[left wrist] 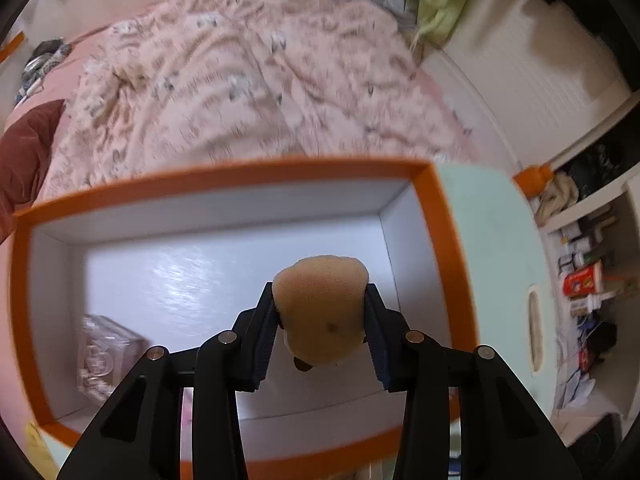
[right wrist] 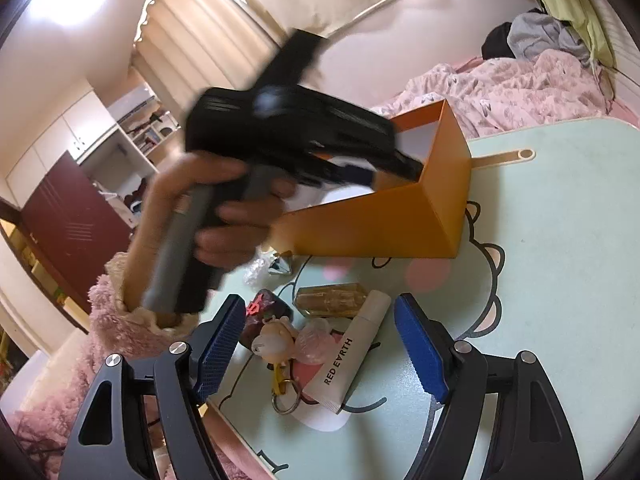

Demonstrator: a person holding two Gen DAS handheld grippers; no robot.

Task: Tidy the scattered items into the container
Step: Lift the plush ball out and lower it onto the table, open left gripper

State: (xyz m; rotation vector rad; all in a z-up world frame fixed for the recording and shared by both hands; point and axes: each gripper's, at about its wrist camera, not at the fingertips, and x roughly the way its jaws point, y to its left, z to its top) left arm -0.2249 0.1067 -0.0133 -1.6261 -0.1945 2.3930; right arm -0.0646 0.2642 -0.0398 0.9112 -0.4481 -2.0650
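My left gripper (left wrist: pixel 322 312) is shut on a tan plush toy (left wrist: pixel 320 300) and holds it above the open orange box (left wrist: pixel 440 216), whose inside is white. A clear plastic packet (left wrist: pixel 106 356) lies in the box's near left corner. In the right wrist view the left gripper (right wrist: pixel 360 172) reaches into the orange box (right wrist: pixel 380 224). My right gripper (right wrist: pixel 316 344) is open and empty above scattered items on the mint table (right wrist: pixel 540 240): a white tube (right wrist: pixel 352 352), a doll keychain (right wrist: pixel 274 344), an amber bottle (right wrist: pixel 330 300), a dark pouch (right wrist: pixel 264 308) and a pink wrapped piece (right wrist: pixel 314 340).
A bed with a pink patterned quilt (left wrist: pixel 240 80) lies beyond the box. Shelves with clutter (left wrist: pixel 588 280) stand at the right. A crumpled clear wrapper and a silver piece (right wrist: pixel 280 266) lie near the box's base. A pink fluffy sleeve (right wrist: pixel 120 312) covers the left arm.
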